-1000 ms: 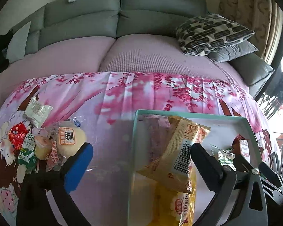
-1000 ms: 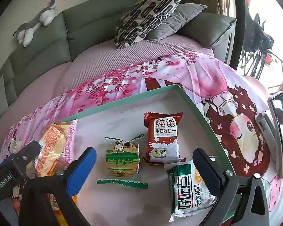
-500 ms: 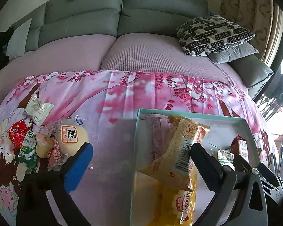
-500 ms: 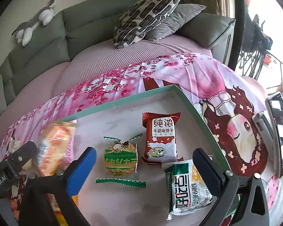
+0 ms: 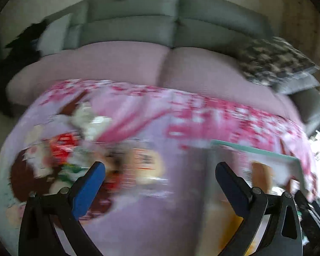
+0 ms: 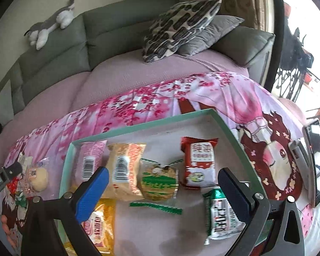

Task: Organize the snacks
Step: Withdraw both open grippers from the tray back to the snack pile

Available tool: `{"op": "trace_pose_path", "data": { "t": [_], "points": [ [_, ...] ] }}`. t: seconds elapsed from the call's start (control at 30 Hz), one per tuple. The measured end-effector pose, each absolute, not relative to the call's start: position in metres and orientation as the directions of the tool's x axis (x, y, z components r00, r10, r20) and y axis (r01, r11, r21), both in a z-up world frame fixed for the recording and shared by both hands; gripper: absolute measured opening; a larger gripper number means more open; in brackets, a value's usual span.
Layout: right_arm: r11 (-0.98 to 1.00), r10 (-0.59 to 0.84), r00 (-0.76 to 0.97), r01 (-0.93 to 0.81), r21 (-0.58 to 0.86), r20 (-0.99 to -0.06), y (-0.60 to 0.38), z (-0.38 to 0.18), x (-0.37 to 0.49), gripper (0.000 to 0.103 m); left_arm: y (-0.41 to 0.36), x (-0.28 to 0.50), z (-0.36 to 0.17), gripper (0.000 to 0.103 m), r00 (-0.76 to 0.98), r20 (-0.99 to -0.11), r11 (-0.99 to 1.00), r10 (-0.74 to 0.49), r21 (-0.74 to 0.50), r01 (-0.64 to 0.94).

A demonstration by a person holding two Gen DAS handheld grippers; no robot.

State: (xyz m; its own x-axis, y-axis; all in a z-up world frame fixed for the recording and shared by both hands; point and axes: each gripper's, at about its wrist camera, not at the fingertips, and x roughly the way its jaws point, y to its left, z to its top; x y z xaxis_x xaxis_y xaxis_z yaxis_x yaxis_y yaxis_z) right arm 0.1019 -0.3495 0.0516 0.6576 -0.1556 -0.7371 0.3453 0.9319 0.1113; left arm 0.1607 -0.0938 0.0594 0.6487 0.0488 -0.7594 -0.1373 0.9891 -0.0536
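A teal-rimmed tray (image 6: 143,125) lies on the pink cloth and holds several snack packets: a beige barcode packet (image 6: 125,166), a pink one (image 6: 89,162), a green cookie packet (image 6: 159,181), a red milk-biscuit packet (image 6: 199,162), a green-white packet (image 6: 221,215) and a yellow one (image 6: 100,224). My right gripper (image 6: 163,183) is open and empty above the tray. My left gripper (image 5: 160,177) is open and empty, over the cloth left of the tray (image 5: 253,149). A blurred pile of loose snacks (image 5: 79,149) lies at its left; a round bun packet (image 6: 37,178) belongs to it.
A grey sofa with a pink cover (image 6: 121,74) stands behind the table, with patterned and grey cushions (image 6: 181,27) and a plush toy (image 6: 51,23). A phone on a stand (image 6: 316,160) sits at the table's right edge.
My left gripper has swung left, away from the tray and toward the loose snack pile; its view is motion-blurred. The beige packet now lies flat in the tray. The right gripper shifted slightly.
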Motion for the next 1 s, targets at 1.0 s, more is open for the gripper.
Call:
{"op": "trace_pose_path", "data": {
  "t": [1.0],
  "points": [
    [0.983, 0.125, 0.668, 0.017, 0.183, -0.733, -0.188, 0.046, 0.130, 0.103, 0.072, 0.126, 0.052, 0.103, 0.548, -0.783, 0.851, 0.293, -0.047, -0.523]
  ]
}}
